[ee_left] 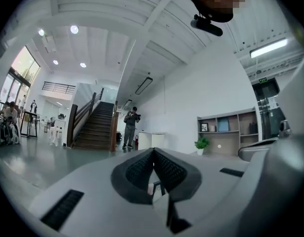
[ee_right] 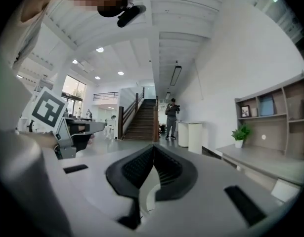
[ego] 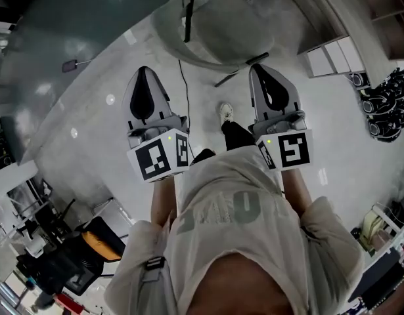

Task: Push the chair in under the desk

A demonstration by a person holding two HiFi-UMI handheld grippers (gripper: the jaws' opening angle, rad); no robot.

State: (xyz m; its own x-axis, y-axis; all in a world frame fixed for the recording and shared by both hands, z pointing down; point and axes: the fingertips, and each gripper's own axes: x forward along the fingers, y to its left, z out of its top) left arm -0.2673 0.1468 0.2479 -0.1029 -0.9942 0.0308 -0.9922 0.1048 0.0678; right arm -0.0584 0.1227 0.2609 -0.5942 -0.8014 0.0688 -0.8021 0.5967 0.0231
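In the head view a pale grey office chair [ego: 218,25] with a black armrest and black base legs stands on the floor just beyond both grippers, blurred. My left gripper [ego: 144,71] is shut and empty, its tip a little short of the chair's left side. My right gripper [ego: 255,68] is also shut and empty, its tip close to the chair's right edge by a base leg. A dim grey-green surface [ego: 57,31] fills the upper left; I cannot tell whether it is the desk. Both gripper views look level across the room past shut jaws, left gripper [ee_left: 152,151] and right gripper [ee_right: 153,148].
A white drawer unit [ego: 333,54] and a heap of black gear [ego: 385,110] lie at the right. A black and orange bag [ego: 90,248] sits at the lower left. A cable [ego: 184,84] crosses the floor. Far off stand a person [ee_left: 130,126], stairs [ee_right: 144,120] and shelves [ee_left: 226,132].
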